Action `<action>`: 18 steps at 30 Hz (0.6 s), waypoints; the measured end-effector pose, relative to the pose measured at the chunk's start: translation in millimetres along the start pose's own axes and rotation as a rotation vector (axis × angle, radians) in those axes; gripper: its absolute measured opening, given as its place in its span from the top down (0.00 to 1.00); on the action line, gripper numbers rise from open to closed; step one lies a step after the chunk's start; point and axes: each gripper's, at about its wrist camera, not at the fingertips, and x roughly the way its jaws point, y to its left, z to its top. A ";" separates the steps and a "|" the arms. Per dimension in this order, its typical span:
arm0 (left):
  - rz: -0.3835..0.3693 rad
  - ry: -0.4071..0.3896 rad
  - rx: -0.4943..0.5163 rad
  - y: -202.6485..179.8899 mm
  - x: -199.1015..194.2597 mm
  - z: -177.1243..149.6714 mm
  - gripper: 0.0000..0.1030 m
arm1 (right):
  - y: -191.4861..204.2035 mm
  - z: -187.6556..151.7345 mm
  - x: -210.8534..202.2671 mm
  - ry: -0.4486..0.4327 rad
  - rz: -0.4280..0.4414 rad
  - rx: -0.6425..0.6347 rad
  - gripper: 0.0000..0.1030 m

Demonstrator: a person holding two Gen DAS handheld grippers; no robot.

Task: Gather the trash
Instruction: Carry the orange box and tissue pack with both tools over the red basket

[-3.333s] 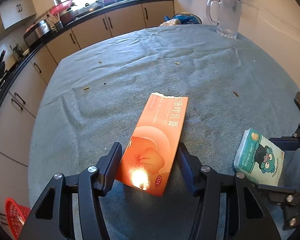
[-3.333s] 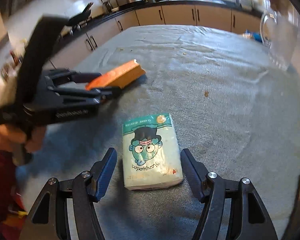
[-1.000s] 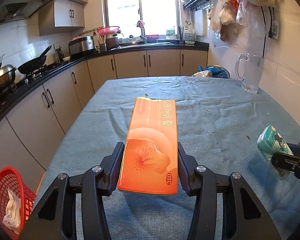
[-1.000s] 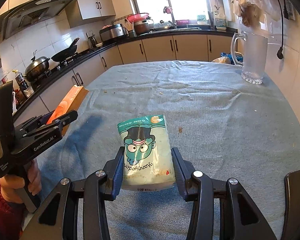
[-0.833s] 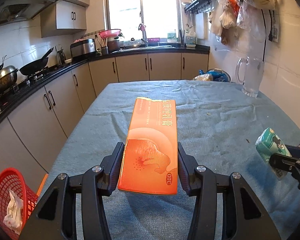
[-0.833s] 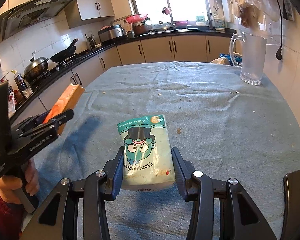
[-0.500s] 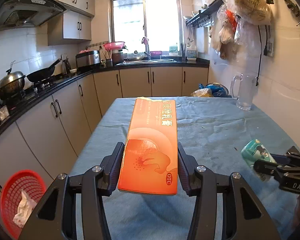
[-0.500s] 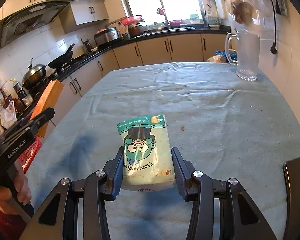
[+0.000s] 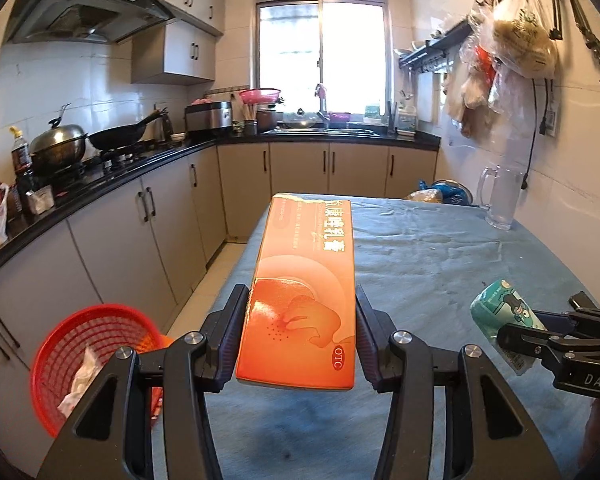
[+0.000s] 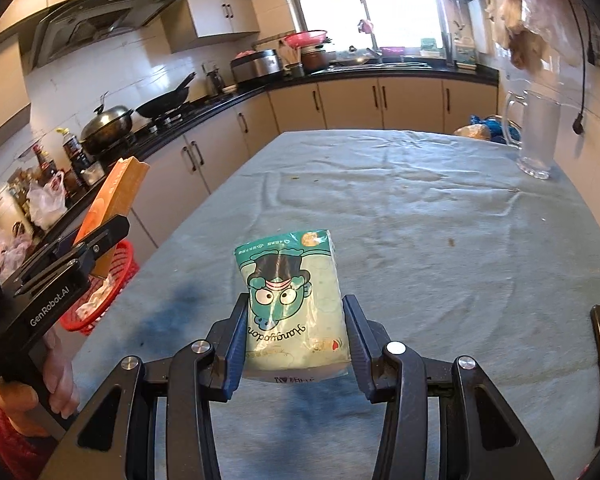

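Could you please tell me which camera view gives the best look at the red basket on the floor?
The left wrist view: the red basket shows its whole rim and the crumpled paper inside, left of the left gripper. In the right wrist view the left gripper and orange box hide most of it.

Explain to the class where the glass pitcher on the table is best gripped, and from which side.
Grip the glass pitcher by its handle, which juts out on the side away from the wall, so come from there. It stands upright, and its smooth body looks too wide for the fingers.
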 end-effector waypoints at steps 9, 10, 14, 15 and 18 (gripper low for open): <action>0.051 0.001 -0.063 50.8 -10.6 -15.1 0.53 | 49.6 0.2 19.7 0.043 0.030 -0.079 0.53; 0.056 0.002 -0.070 57.2 -11.9 -16.7 0.53 | 55.0 0.5 22.4 0.049 0.035 -0.086 0.53; 0.091 0.009 -0.111 86.3 -14.3 -22.6 0.53 | 81.7 3.2 35.7 0.071 0.064 -0.127 0.53; 0.101 0.011 -0.122 94.3 -15.2 -24.5 0.53 | 90.3 4.0 39.4 0.076 0.071 -0.140 0.53; 0.127 0.014 -0.151 115.5 -18.0 -29.3 0.53 | 111.2 6.2 48.4 0.087 0.094 -0.173 0.53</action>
